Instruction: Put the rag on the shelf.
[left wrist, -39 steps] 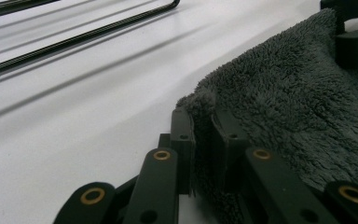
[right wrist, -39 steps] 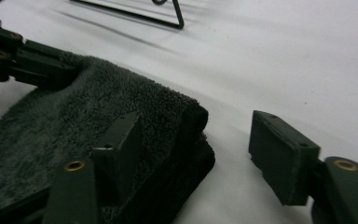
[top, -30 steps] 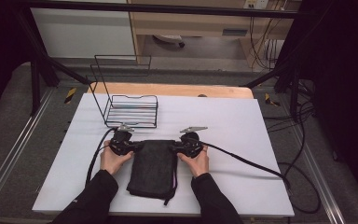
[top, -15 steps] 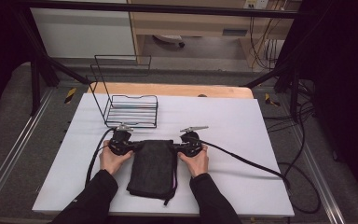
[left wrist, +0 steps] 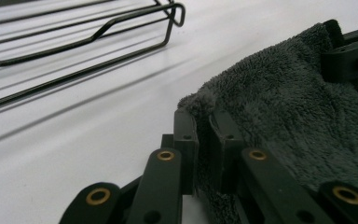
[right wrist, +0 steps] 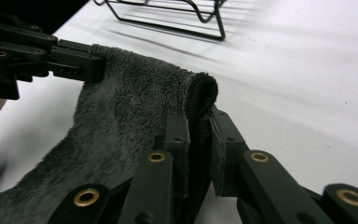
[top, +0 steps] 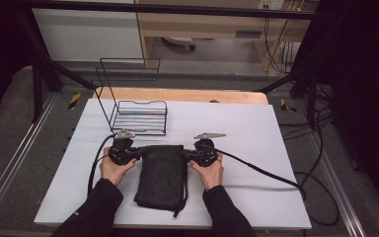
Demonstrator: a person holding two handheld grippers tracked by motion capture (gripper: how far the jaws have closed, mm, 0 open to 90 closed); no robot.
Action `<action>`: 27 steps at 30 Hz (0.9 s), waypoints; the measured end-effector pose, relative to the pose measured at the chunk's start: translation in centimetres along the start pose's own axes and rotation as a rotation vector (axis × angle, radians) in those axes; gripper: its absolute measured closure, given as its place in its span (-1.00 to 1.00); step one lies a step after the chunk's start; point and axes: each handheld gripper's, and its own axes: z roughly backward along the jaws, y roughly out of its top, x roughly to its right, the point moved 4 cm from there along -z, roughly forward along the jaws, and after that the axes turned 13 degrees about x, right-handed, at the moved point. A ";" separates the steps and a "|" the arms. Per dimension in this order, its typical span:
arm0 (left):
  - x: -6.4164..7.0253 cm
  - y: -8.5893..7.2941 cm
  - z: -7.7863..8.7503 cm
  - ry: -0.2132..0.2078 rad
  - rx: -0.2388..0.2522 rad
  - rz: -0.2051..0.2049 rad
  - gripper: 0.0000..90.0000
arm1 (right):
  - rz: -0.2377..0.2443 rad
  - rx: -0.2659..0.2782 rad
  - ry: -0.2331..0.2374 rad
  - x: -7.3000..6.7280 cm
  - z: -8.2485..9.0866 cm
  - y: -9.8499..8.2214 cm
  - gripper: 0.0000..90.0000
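Both hands lay low on the table, the left gripper [top: 137, 153] and right gripper [top: 185, 154] pointing inward. Each pinched a far corner of the fluffy dark towel [top: 162, 175].

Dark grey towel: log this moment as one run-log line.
left tool: shut on dark grey towel far-left corner | right tool: shut on far-right corner | wire rack: beyond towel

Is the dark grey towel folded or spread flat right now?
Folded: the dark grey fluffy towel lies as a narrow doubled-up strip on the white table, and the right gripper view shows a rolled double edge.
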 end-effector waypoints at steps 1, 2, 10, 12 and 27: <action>0.1 0.1 0.2 -0.002 0.009 -0.001 0.83 | 0.007 0.006 0.003 -0.1 0.2 0.1 0.78; 0.3 0.3 0.7 -0.010 0.023 0.004 0.83 | 0.013 0.011 0.005 -0.2 0.4 0.1 0.78; 1.2 0.9 2.3 -0.015 0.069 -0.022 0.83 | 0.052 0.062 0.015 -1.1 1.3 0.5 0.78; 1.4 1.0 2.6 -0.014 0.076 -0.034 0.83 | 0.065 0.071 0.017 -1.3 1.4 0.6 0.78; 2.5 2.2 4.6 -0.011 0.147 -0.069 0.83 | 0.126 0.159 0.036 -2.9 3.0 1.6 0.78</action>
